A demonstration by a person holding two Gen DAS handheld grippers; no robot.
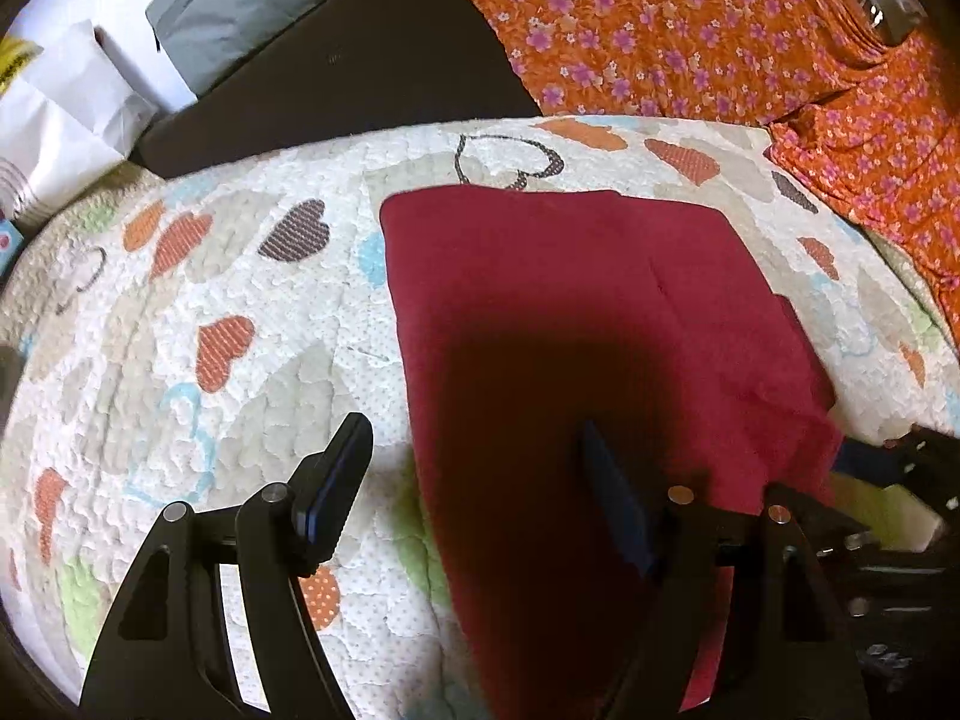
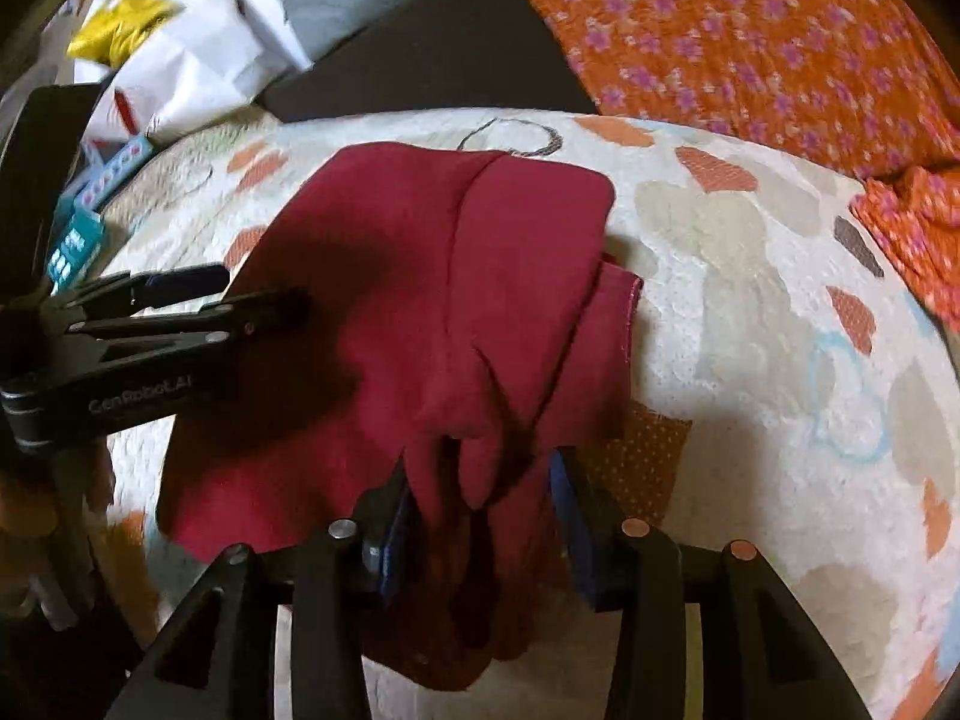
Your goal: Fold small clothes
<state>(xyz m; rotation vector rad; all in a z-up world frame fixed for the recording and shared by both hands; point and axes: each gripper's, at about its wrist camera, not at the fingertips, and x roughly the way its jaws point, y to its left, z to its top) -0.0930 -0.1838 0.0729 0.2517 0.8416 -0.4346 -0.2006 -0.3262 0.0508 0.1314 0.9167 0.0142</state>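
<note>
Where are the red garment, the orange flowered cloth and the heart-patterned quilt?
red garment (image 1: 540, 276): left wrist view, flat upper part.
orange flowered cloth (image 1: 660, 18): left wrist view, its middle.
heart-patterned quilt (image 2: 750, 276): right wrist view, bare part.

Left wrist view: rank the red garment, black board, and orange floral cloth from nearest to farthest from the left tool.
1. red garment, directly under the left tool, centre.
2. black board, beyond the quilt's far edge, upper left.
3. orange floral cloth, farthest, upper right.

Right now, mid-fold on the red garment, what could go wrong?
1. The right hand-held gripper has bunched cloth of the red garment between its fingers; pulling could drag the flat part out of shape.
2. The left hand-held gripper is open over the garment's edge and pins nothing, so the whole piece may slide on the quilt.
</note>
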